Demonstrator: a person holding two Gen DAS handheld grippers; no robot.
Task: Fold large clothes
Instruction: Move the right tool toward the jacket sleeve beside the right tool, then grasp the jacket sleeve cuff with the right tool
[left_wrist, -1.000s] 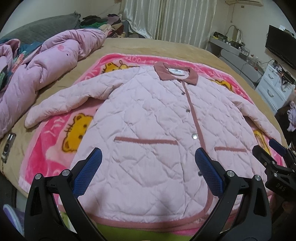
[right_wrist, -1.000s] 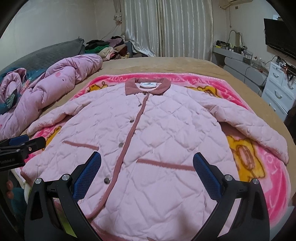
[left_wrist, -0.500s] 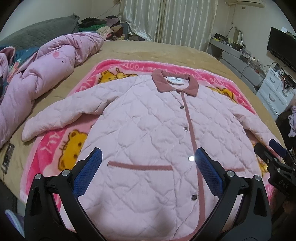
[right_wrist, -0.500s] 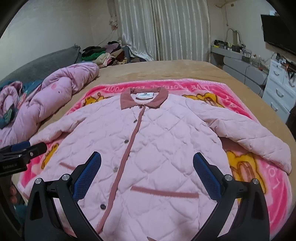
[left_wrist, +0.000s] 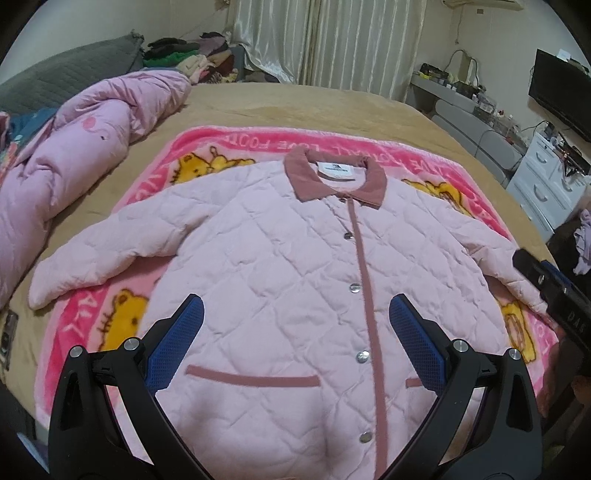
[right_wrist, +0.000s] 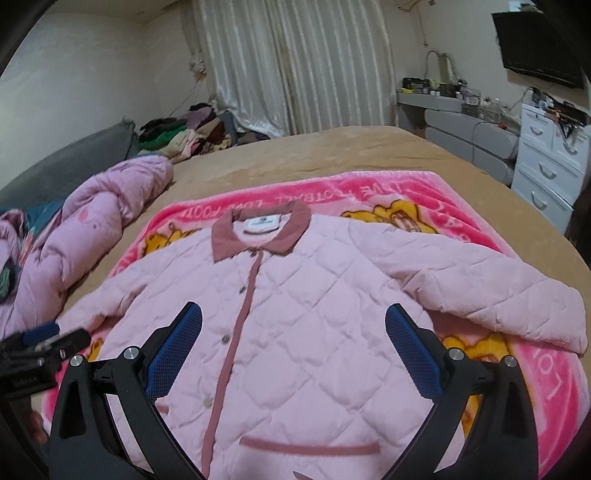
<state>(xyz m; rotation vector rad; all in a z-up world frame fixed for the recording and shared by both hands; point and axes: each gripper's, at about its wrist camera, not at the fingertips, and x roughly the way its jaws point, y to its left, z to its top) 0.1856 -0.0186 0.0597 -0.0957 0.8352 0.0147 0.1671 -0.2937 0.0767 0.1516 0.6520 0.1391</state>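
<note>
Two grippers hang over the hem end of the quilted pink jacket, both spread wide and holding nothing. The jacket lies face up and buttoned on the pink cartoon blanket, which rests on the tan bedspread; take the jacket's collar as your reference, at the far end from you.

1. Left of the collar, locate the left sleeve. It angles outward and toward you, with its cuff lying on the blanket, well apart from the left gripper. The step in hand appears to be the first sleeve fold. Steer the left gripper to the cuff, not the padded mid-sleeve, since thick quilting is likely to slip from the blue pads.

2. Below the collar, use the dark pink placket as your centre line. Fold each sleeve toward it and keep the snaps closed and flat.

3. Right of the collar, locate the right sleeve, which spreads outward with its cuff raised slightly off the blanket. Bring the right gripper to that cuff.

4. Pinch one garment layer only. Avoid catching the blanket beneath, or the blanket will probably lift with the fold.
</note>
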